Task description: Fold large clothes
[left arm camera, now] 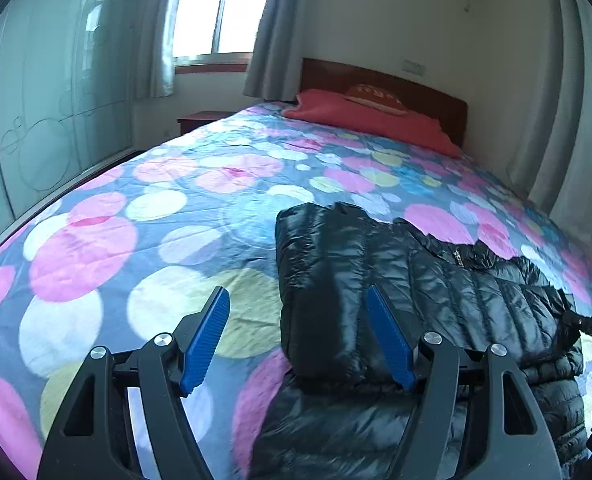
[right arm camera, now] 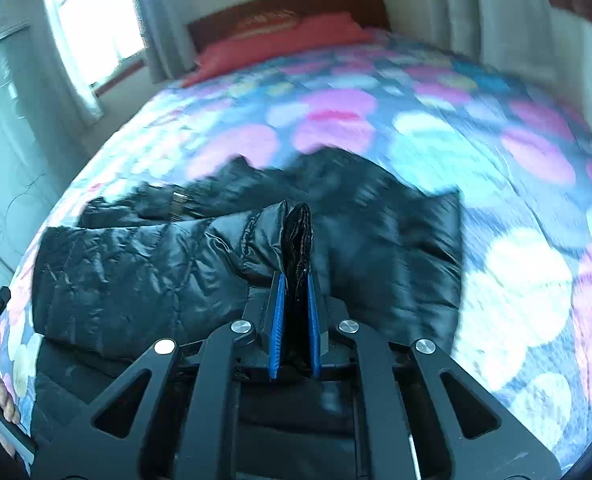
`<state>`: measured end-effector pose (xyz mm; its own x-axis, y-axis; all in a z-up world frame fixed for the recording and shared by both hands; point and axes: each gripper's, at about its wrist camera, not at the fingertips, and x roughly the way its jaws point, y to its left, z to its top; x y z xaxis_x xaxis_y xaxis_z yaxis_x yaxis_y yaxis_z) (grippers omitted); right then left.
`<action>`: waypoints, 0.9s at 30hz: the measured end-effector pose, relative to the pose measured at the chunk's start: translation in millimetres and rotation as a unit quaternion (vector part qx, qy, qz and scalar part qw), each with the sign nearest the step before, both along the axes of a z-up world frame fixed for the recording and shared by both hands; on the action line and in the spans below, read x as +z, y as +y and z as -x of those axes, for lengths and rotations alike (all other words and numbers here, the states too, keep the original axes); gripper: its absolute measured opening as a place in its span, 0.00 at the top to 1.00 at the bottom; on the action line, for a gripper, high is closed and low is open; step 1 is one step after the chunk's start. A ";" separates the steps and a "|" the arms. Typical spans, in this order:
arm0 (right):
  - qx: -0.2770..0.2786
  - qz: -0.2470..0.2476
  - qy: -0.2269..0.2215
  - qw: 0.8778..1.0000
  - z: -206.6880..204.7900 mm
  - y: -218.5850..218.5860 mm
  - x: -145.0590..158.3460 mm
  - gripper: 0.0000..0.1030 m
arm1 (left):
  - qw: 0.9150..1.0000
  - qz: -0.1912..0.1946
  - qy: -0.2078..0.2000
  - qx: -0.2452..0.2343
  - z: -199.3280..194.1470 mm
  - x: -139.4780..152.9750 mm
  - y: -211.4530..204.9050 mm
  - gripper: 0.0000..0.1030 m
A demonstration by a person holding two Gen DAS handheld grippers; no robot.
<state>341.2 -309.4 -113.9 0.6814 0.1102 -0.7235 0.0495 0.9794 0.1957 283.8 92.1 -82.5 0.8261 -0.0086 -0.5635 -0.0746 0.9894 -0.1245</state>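
Black down jacket [left arm camera: 416,280] on the bed [left arm camera: 176,208] — puffy, light, slick, we judge; right tool [right arm camera: 296,280] clamps a sleeve's cuff, left tool [left arm camera: 298,304] open, empty — hems grip best

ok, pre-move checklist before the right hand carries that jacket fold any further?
1. right gripper clamped on a fold of the black puffer jacket: ok.
2. left gripper open, pads off the jacket: ok.
3. Left sleeve already folded over the body: ok.
4. bedspread beside the jacket flat, nothing in the way: ok.
5. zipper closed: cannot tell.
6. Right wrist view sharp enough to judge the landing spot: not ok, blurred.
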 end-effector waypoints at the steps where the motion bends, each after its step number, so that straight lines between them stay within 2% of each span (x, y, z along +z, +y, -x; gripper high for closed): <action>1: 0.001 -0.009 0.006 1.000 -0.2 -4.9 -3.9 0.88 | 1.000 -0.002 0.006 -0.003 -5.0 -1.9 -3.2 0.32; 3: -0.003 -0.026 0.015 1.000 0.7 -12.3 -9.8 0.83 | 1.000 -0.003 0.019 -0.006 -17.6 -6.0 -7.1 0.32; 7: -0.020 -0.022 0.010 1.000 5.6 -13.3 -2.8 0.74 | 0.999 -0.005 0.032 0.001 -35.7 -9.4 -4.3 0.32; 13: -0.001 -0.025 -0.039 0.999 1.9 9.8 20.4 0.74 | 0.999 -0.005 0.022 0.024 -50.4 -6.8 10.3 0.32; 17: 0.029 -0.031 -0.032 0.999 -16.5 30.3 14.4 0.74 | 0.999 0.005 0.030 0.019 -64.3 -12.5 10.2 0.32; 19: 0.030 -0.016 -0.008 0.999 -28.2 36.2 0.7 0.74 | 0.998 0.004 0.058 0.010 -76.2 -24.4 5.5 0.32; 21: 0.020 -0.003 0.020 1.000 -36.4 33.2 -15.8 0.80 | 0.996 -0.005 0.089 0.008 -87.1 -39.1 0.7 0.32; 22: 0.020 -0.002 0.029 0.999 -39.4 29.0 -27.8 0.86 | 0.995 -0.010 0.098 0.007 -90.6 -44.0 -1.0 0.32; 23: 0.020 -0.006 0.025 0.999 -39.7 24.7 -32.9 0.91 | 0.993 -0.023 0.112 0.002 -96.0 -54.2 -5.2 0.32; 25: 0.015 -0.034 0.025 0.999 -38.6 15.6 -39.8 0.94 | 0.991 -0.036 0.129 -0.004 -101.6 -66.2 -10.1 0.31; 27: 0.015 -0.041 0.027 0.999 -38.5 14.1 -39.4 0.94 | 0.990 -0.037 0.132 -0.005 -101.6 -65.3 -10.1 0.31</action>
<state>379.7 -295.4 -153.3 0.6377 0.1895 -0.7466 0.0330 0.9616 0.2723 385.4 82.0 -147.8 0.6495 0.0343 -0.7596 -0.0857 0.9959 -0.0283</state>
